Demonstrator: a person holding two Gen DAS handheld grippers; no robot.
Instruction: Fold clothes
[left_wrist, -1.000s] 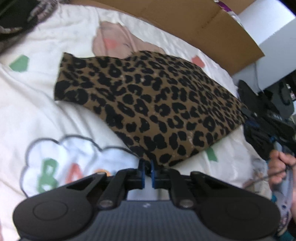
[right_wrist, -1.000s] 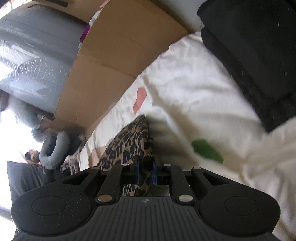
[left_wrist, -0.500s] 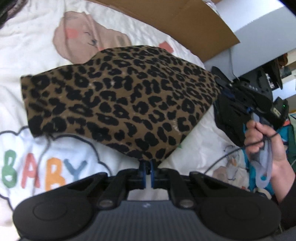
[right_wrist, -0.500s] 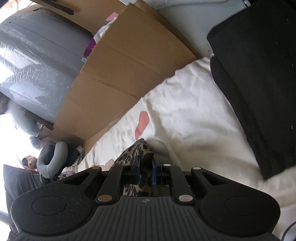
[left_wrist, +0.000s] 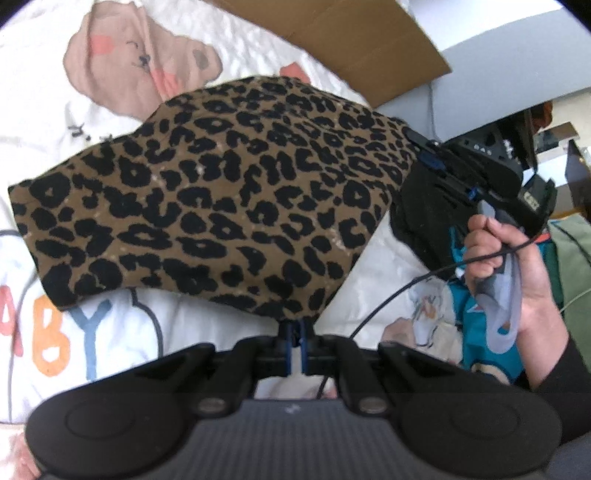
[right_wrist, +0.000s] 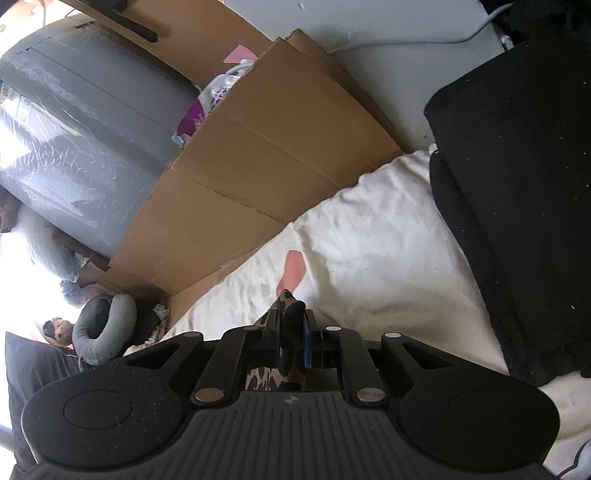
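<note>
A leopard-print garment (left_wrist: 221, 210) hangs stretched above a white baby-print blanket (left_wrist: 122, 332). My left gripper (left_wrist: 294, 328) is shut on its near lower corner. My right gripper (left_wrist: 428, 155) shows in the left wrist view at the garment's far right corner, held by a hand (left_wrist: 506, 258). In the right wrist view my right gripper (right_wrist: 290, 332) is shut on a bunched corner of the leopard-print garment (right_wrist: 286, 310), above the blanket (right_wrist: 369, 258). The garment's far left end rests on the blanket.
A flattened cardboard box (right_wrist: 258, 166) stands along the blanket's far edge, also seen in the left wrist view (left_wrist: 351, 48). A black cloth (right_wrist: 517, 184) lies at the right. A grey neck pillow (right_wrist: 103, 328) and wrapped grey furniture (right_wrist: 74, 129) stand beyond the cardboard.
Both grippers have lifted the leopard-print garment higher and drawn it toward me. The right gripper has risen, so the blanket lies farther below it.
</note>
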